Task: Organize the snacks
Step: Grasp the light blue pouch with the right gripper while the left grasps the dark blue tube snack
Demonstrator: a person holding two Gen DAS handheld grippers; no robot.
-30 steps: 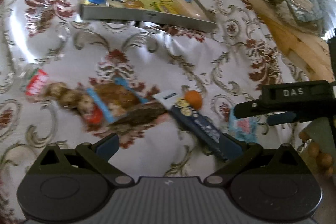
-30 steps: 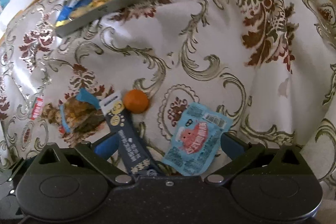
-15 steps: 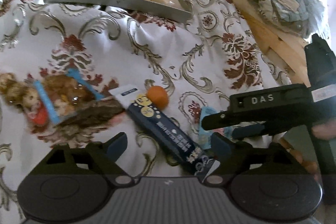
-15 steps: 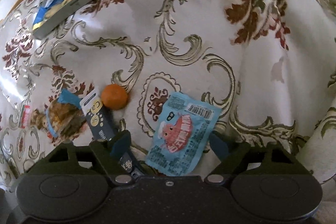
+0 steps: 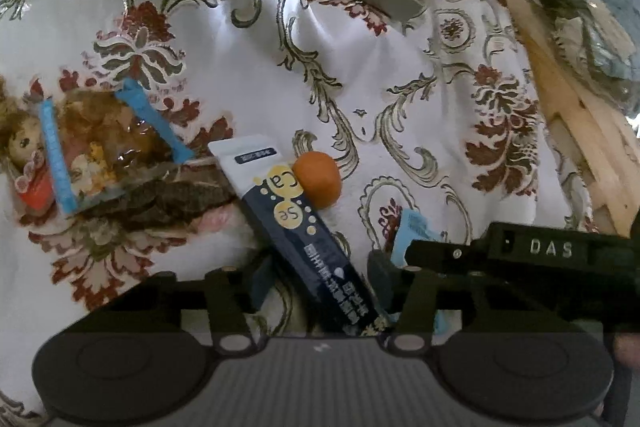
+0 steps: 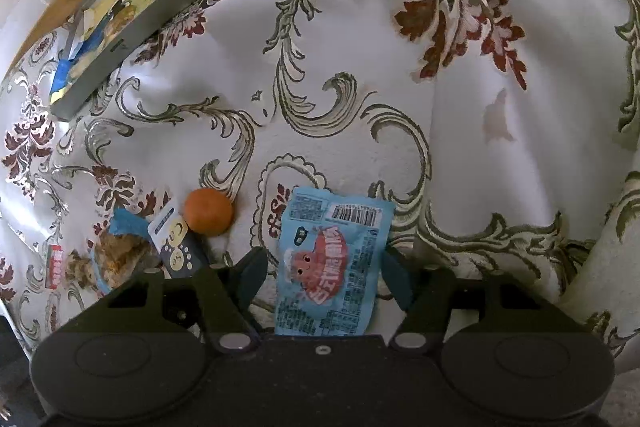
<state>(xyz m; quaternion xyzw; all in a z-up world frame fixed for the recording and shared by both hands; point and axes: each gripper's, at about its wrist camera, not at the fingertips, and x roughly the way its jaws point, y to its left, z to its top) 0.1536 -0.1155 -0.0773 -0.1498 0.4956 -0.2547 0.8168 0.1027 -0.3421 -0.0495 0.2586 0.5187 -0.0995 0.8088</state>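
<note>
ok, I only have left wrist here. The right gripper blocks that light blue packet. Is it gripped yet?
Observer: No. In the right wrist view the light blue packet lies flat on the tablecloth between the open fingers of the right gripper.
Operator: Which way up?
Observer: Printed side up, with a red cartoon figure in the middle and a barcode at the far end.
Operator: Clear of the orange?
Observer: Yes. The orange sits apart on the packet's left, with bare cloth between them.
</note>
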